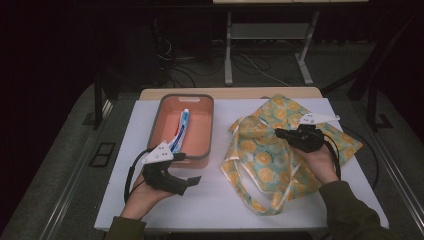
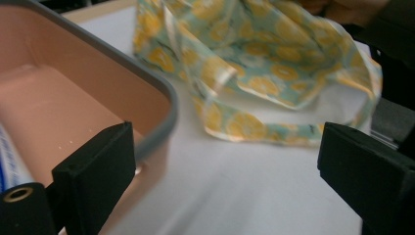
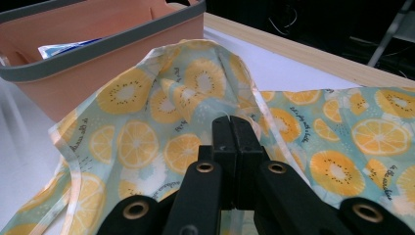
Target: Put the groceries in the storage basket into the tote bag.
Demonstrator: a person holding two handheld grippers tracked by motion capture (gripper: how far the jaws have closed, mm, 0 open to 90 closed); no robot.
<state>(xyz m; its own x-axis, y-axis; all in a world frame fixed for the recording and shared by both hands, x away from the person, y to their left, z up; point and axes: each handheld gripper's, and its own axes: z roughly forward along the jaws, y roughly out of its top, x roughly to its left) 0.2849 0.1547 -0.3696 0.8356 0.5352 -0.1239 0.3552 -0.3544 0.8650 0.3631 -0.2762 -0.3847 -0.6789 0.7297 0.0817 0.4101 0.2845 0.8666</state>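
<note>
Fruit-print bag (image 1: 270, 150) lies rumpled on the table's (image 1: 210, 200) right half; right gripper (image 1: 280, 133) is clamped tight on a fold of it, pinch point hidden behind the jaws. Left gripper (image 1: 192, 182) hovers spread wide, empty, beside the pink basket (image 1: 161, 112). Toothpaste tube (image 1: 179, 131) inside is part-hidden by the left gripper. Left gripper view is blurred, basket cut off.

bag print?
Orange and kiwi slices on pale green fabric bag; clearest in the right gripper view.
</note>
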